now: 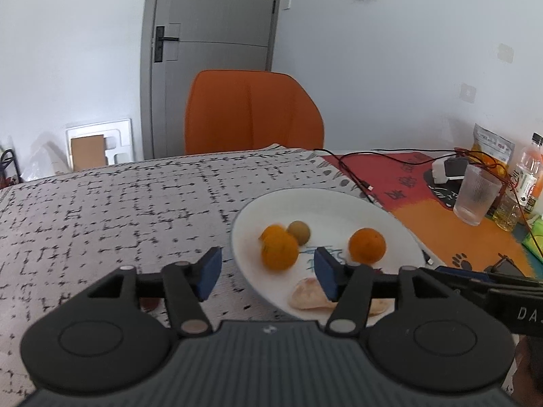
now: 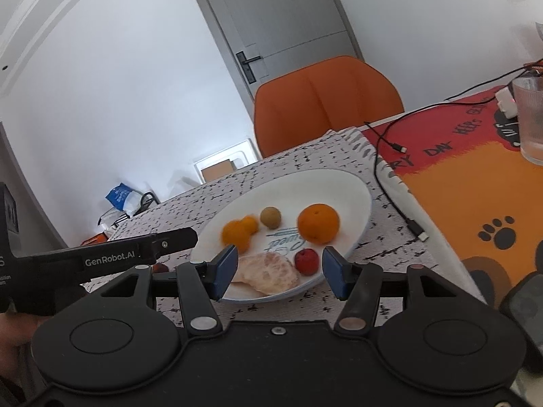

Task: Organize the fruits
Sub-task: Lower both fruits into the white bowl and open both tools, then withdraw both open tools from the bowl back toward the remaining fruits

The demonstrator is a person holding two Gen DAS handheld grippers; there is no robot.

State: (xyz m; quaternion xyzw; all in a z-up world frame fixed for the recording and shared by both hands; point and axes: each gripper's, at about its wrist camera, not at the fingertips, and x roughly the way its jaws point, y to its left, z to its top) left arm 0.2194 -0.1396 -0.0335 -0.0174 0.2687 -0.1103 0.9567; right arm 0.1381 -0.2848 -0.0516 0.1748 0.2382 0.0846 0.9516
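A white plate (image 1: pixel 390 224) (image 2: pixel 353 190) on the patterned cloth holds a large orange (image 1: pixel 367 245) (image 2: pixel 319 223), a brown kiwi-like fruit (image 1: pixel 298 232) (image 2: pixel 270 217), two small oranges (image 1: pixel 278 251) (image 2: pixel 237 232) that look smeared, a peeled citrus piece (image 1: pixel 307 296) (image 2: pixel 268 273) and a small red fruit (image 2: pixel 306 261). My left gripper (image 1: pixel 268 273) is open just short of the small oranges, touching nothing. My right gripper (image 2: pixel 280 271) is open at the plate's near rim, the peeled piece and red fruit showing between its fingers, unpressed. Another red fruit (image 1: pixel 149 303) (image 2: pixel 159 267) lies on the cloth left of the plate.
An orange chair (image 1: pixel 251 115) (image 2: pixel 325 101) stands behind the table. Right of the plate lie black cables (image 2: pixel 390 183) and an orange-red mat (image 2: pixel 475 183) with a ribbed glass (image 1: pixel 476 195) (image 2: pixel 529 122), bottles (image 1: pixel 527 176) and a snack bag (image 1: pixel 492 142). A phone (image 2: pixel 526 305) lies near right.
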